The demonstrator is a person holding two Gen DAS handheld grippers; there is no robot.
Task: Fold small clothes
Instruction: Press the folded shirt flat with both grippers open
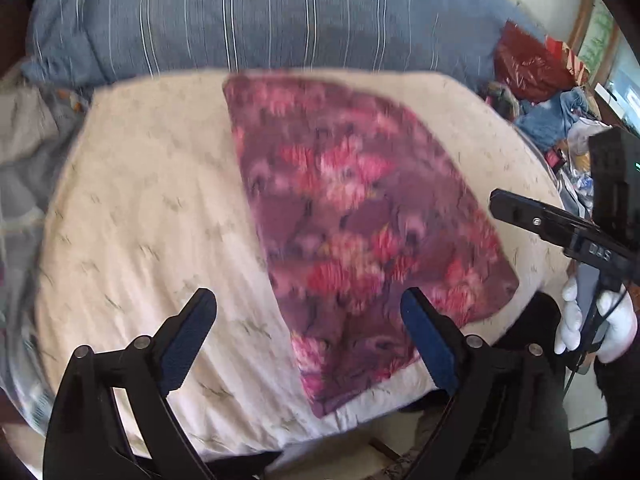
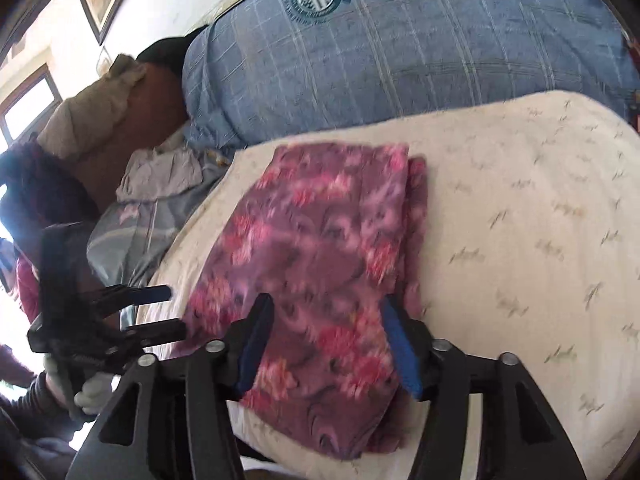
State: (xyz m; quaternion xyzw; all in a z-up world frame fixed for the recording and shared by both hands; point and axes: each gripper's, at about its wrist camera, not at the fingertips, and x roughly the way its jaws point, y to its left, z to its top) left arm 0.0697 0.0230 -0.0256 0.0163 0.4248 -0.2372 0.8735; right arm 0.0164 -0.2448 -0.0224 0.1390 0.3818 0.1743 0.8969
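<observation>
A purple and pink floral cloth lies folded in a long strip on a cream cushion; it also shows in the right wrist view. My left gripper is open and empty, above the near end of the cloth and its left edge. My right gripper is open and empty, hovering over the near part of the cloth. The right gripper also shows at the right of the left wrist view, and the left gripper at the left of the right wrist view.
A blue striped pillow lies behind the cushion; it shows as blue checked bedding in the right wrist view. A red bag and piled clothes sit at the right. Grey clothes lie left of the cushion.
</observation>
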